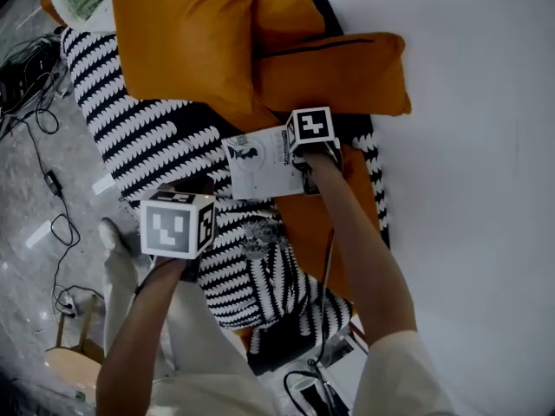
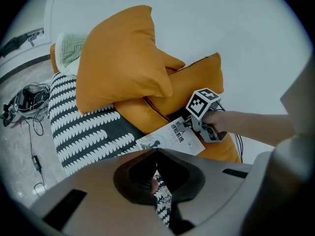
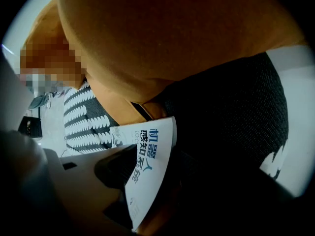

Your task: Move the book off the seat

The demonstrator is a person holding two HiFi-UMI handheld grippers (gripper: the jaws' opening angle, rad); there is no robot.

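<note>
- Book (image 1: 260,165) (image 2: 172,137) (image 3: 147,166), white with blue print on its cover, is lying on the seat (image 1: 316,224) toward the back edge, touching the lower orange cushion (image 1: 334,76).
- Right gripper (image 1: 305,170) (image 2: 193,127) (image 3: 141,193) is clamping the book's right-hand edge; in the right gripper view the cover is running between the closed jaws and curving upward there.
- Black-and-white throw (image 1: 147,133) (image 2: 83,132) is covering most of the seat, and the book's left part is resting on it.
- Left gripper (image 1: 192,185) (image 2: 156,156) is hovering over the front part of the seat, near the book's left edge but apart from it. Its jaws are meeting at the tips, and a patch of patterned cloth is showing in the opening behind them; whether any of it is pinched cannot be told.
- Large orange cushion (image 1: 186,37) (image 2: 120,58) is leaning over the lower one at the back of the seat.
- Cables (image 1: 48,180) are trailing across the grey floor (image 1: 26,258) beside the seat's left edge.
</note>
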